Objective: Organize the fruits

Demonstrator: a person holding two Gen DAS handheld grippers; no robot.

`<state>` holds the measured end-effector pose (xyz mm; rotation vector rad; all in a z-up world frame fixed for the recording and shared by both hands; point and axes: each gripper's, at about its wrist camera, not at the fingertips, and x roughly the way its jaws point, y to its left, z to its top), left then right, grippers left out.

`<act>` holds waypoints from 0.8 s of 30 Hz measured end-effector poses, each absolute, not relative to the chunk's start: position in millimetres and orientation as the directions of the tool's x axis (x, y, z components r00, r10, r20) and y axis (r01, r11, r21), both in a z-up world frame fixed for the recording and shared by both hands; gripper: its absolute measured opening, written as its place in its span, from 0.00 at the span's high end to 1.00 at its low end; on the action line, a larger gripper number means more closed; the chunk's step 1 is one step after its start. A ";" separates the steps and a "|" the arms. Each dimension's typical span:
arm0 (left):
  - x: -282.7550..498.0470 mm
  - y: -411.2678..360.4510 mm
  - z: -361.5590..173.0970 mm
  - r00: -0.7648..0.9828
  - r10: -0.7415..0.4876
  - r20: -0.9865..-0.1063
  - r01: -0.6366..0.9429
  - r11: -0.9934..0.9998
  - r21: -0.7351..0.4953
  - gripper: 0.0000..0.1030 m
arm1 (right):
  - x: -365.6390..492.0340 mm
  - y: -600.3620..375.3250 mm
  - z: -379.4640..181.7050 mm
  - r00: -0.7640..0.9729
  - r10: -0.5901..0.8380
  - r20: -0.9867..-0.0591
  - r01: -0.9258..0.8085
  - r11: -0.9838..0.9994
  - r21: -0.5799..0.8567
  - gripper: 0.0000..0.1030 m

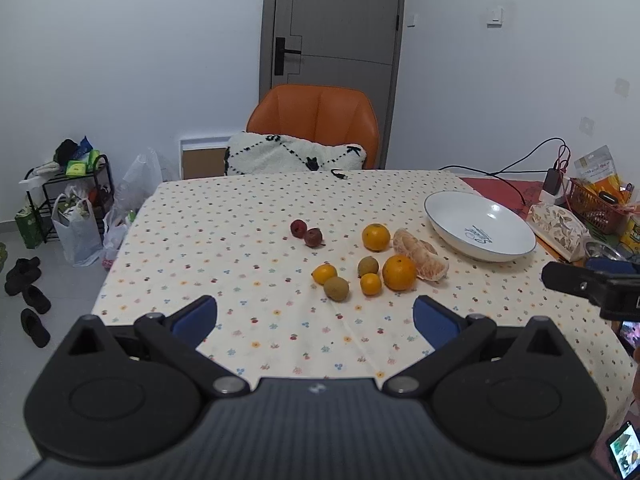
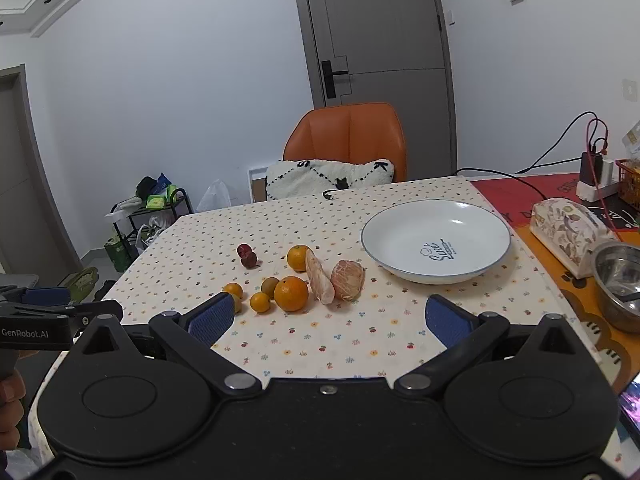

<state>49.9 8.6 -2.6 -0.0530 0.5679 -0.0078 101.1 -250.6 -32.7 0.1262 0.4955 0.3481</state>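
Fruits (image 1: pixel 372 258) lie clustered mid-tabletop (image 1: pixel 248 208), left of the empty white plate (image 2: pixel 400 258). My left gripper (image 1: pixel 316 320) and right gripper (image 2: pixel 329 316) hover near, jaws wide, holding nothing.

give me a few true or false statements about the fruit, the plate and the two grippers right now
1. The white plate has no fruit in it. True.
2. The left gripper is shut on an orange. False: its jaws stand wide apart and hold nothing.
3. The peeled citrus pieces lie on the tablecloth between the whole oranges and the plate. True.
4. The two dark red fruits sit inside the plate. False: they lie on the cloth, apart from the other fruit, on the side away from the plate.
5. The right gripper is open and empty. True.
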 end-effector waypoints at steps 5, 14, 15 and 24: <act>64.7 10.7 -8.9 0.838 -0.056 -0.543 0.012 0.996 -0.084 0.00 | 114.9 -251.8 -41.0 0.795 0.418 -0.440 -0.336 0.907 0.254 0.00; 85.8 8.3 -21.4 0.829 -0.096 -0.551 0.036 0.992 -0.118 0.00 | 137.0 -247.3 -58.7 0.749 0.468 -0.468 -0.365 0.882 0.297 0.00; 88.7 7.5 -23.6 0.828 -0.096 -0.553 0.039 0.993 -0.115 0.01 | 139.2 -246.9 -61.3 0.747 0.469 -0.471 -0.365 0.882 0.298 0.00; 112.7 7.7 -41.3 0.831 -0.118 -0.544 0.041 0.988 -0.152 0.11 | 158.3 -238.8 -76.2 0.729 0.488 -0.480 -0.376 0.872 0.314 0.04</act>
